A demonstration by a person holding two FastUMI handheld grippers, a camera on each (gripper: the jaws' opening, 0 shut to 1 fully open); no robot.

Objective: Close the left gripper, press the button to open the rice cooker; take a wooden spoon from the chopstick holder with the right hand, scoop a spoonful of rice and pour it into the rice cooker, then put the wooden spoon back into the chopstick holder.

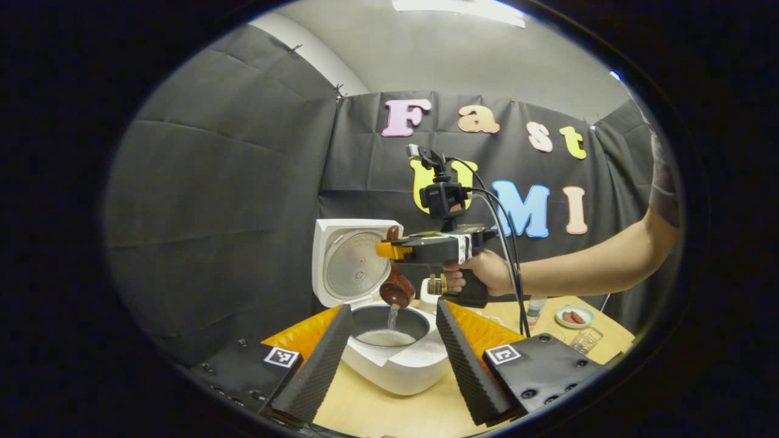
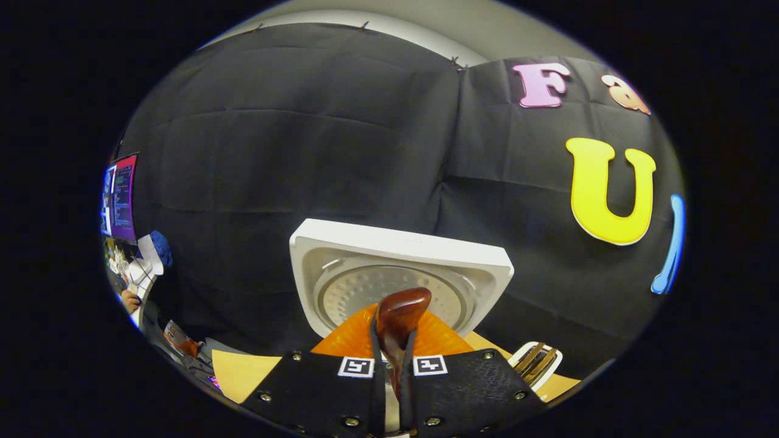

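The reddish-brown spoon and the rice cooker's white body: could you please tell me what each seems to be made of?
The reddish-brown spoon looks like lacquered wood: warm brown, with glossy highlights. The rice cooker's white body seems to be smooth moulded plastic with a soft sheen, though coated metal cannot be ruled out.

In the right gripper view the wooden spoon bowl is hidden behind the jaws; the chopstick holder at 4 o'clock is cut off
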